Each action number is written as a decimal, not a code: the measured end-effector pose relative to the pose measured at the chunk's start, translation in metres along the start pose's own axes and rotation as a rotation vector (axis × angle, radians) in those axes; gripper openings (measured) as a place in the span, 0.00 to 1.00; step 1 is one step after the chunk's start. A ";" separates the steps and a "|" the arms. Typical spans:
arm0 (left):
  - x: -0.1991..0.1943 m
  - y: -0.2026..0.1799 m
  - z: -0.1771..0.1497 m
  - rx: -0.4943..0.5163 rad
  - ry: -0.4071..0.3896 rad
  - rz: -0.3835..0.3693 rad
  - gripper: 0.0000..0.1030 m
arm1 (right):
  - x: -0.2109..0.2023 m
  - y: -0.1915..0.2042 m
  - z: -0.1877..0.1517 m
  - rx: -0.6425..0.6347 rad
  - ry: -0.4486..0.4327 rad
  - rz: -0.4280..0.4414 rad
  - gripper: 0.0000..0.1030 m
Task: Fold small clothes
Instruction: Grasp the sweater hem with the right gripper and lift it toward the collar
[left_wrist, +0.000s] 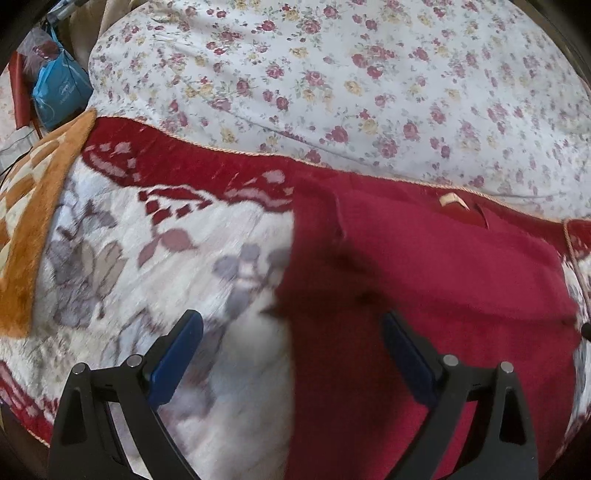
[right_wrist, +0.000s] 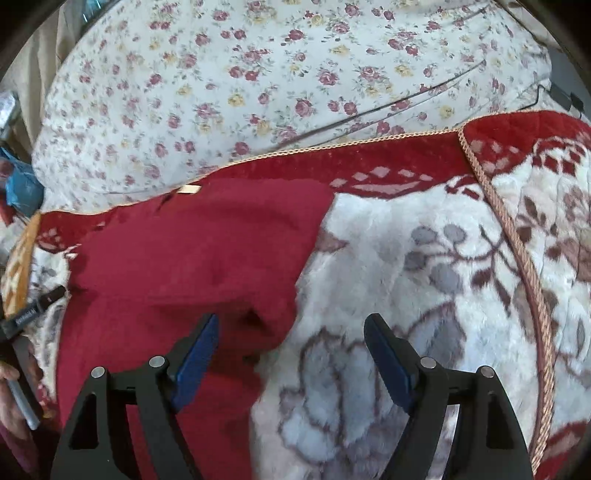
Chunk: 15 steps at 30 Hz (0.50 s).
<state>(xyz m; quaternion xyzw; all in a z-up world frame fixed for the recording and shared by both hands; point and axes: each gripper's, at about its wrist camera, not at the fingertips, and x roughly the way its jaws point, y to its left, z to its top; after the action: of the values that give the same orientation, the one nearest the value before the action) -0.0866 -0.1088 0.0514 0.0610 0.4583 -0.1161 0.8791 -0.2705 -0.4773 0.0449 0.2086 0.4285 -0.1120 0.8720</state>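
Observation:
A dark red fleece garment (left_wrist: 424, 280) lies flat on a plush white-and-red blanket (left_wrist: 166, 258), its small cream label (left_wrist: 452, 200) at the far edge. My left gripper (left_wrist: 291, 325) is open and empty, straddling the garment's left edge from just above. In the right wrist view the same garment (right_wrist: 192, 258) lies at left with its label (right_wrist: 189, 189) at the far edge, on the blanket (right_wrist: 406, 277). My right gripper (right_wrist: 290, 328) is open and empty over the garment's right edge, where a fold bunches up.
A floral sheet (left_wrist: 332, 74) covers the bed beyond the blanket. An orange-and-cream blanket (left_wrist: 33, 206) lies at far left, with a blue bag (left_wrist: 61, 88) behind it. The other hand-held gripper's body (right_wrist: 29, 310) shows at the left edge of the right wrist view.

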 end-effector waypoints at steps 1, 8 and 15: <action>-0.006 0.005 -0.007 -0.002 0.000 -0.003 0.94 | -0.002 0.000 -0.004 0.010 0.006 0.034 0.82; -0.034 0.028 -0.040 -0.048 0.007 -0.040 0.94 | 0.021 0.009 -0.013 0.032 0.006 0.093 0.66; -0.057 0.045 -0.084 -0.094 0.017 -0.032 0.94 | 0.011 0.020 -0.018 -0.092 0.006 -0.008 0.14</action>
<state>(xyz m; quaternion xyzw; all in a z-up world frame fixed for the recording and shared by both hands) -0.1732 -0.0389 0.0503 0.0133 0.4717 -0.1079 0.8750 -0.2686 -0.4512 0.0315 0.1666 0.4366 -0.0951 0.8790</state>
